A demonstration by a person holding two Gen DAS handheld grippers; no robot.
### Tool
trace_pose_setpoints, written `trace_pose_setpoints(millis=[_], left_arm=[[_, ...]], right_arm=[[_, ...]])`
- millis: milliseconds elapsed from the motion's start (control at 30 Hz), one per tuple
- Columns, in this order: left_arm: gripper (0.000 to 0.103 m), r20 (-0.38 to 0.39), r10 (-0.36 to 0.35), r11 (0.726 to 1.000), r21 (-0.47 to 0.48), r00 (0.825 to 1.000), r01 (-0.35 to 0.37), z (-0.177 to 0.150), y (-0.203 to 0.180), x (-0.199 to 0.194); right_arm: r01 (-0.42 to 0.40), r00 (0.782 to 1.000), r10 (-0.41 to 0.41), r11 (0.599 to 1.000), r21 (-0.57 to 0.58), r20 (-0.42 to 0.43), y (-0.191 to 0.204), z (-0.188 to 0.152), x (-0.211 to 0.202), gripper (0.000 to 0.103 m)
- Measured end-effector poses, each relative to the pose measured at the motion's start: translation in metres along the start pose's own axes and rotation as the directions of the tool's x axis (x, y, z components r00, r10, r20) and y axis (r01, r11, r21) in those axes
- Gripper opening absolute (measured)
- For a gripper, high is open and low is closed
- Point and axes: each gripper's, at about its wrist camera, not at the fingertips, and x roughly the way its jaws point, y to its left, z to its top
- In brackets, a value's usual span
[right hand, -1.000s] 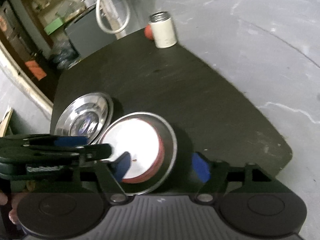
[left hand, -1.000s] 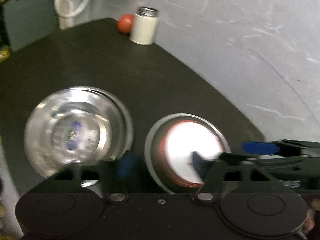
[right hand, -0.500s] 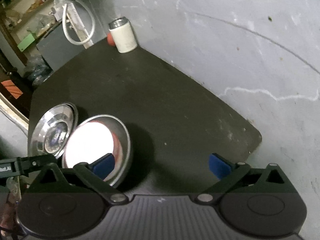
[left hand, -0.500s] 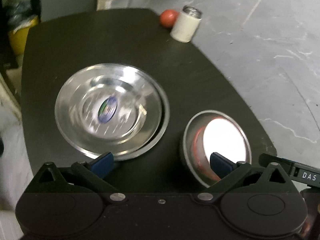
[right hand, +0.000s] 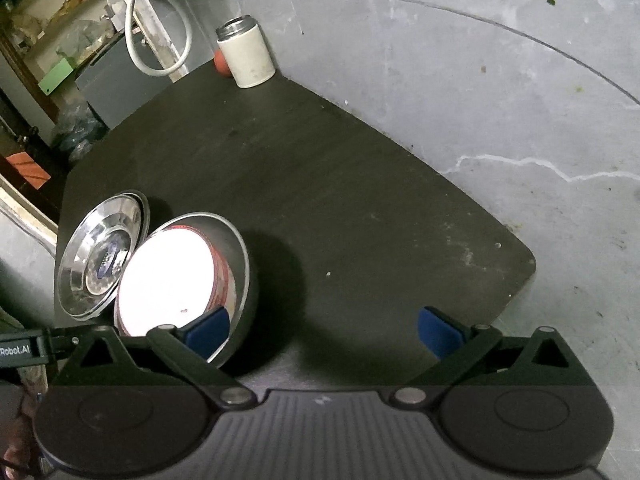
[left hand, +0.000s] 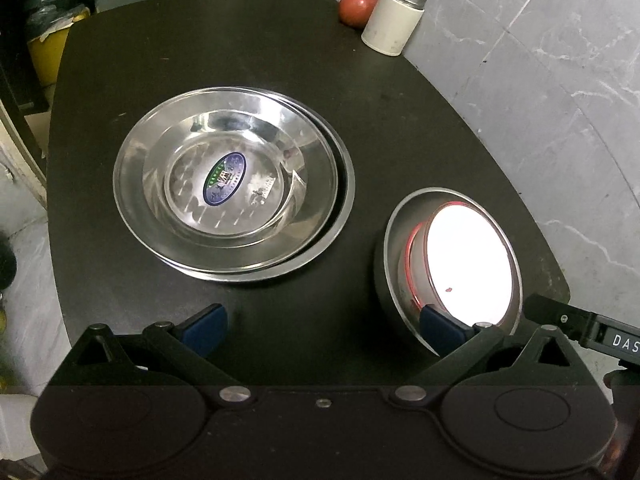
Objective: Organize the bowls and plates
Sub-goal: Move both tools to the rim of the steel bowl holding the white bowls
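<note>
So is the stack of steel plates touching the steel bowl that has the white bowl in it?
Apart. The left wrist view shows a strip of dark table between the steel plates and the steel bowl.

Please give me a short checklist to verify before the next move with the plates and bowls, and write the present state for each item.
1. Left gripper open and empty: ok.
2. Right gripper open and empty: ok.
3. Shiny steel plates nested in one stack on the dark table: ok, though the upper plate sits a little off-centre.
4. White bowl with red rim sitting inside the grey metal bowl: ok.
5. Bowl stack well clear of the table edge: not ok, it stands near the front right edge.
6. White cylindrical can and red ball away from the stacks: ok.
</note>
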Motion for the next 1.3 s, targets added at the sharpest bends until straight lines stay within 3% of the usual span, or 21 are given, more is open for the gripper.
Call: trace_pose_setpoints(millis=[967, 1067, 1300], left_arm=[[0.102, -0.029, 0.056, 0.997, -0.044, 0.998, -0.057, 0.007, 0.0, 0.025], [0.098, -0.029, 0.048, 0.998, -0.047, 0.998, -0.05, 0.008, 0.0, 0.027], [0.087, -0.029, 0.0, 0.998, -0.07, 1.0, -0.002, 0.006, 0.006, 0.025]], right_arm=[[-0.03, 0.997, 0.024, 0.997, -0.07, -0.08, 0.004, 0.017, 0.032, 0.103], [-0.029, 0.997, 0.023, 0.996, -0.085, -0.075, 0.005, 0.017, 0.034, 0.102], [-0.089, 0.993, 0.085, 0.994, -0.062, -0.077, 0.001, 0.018, 0.033, 0.088]])
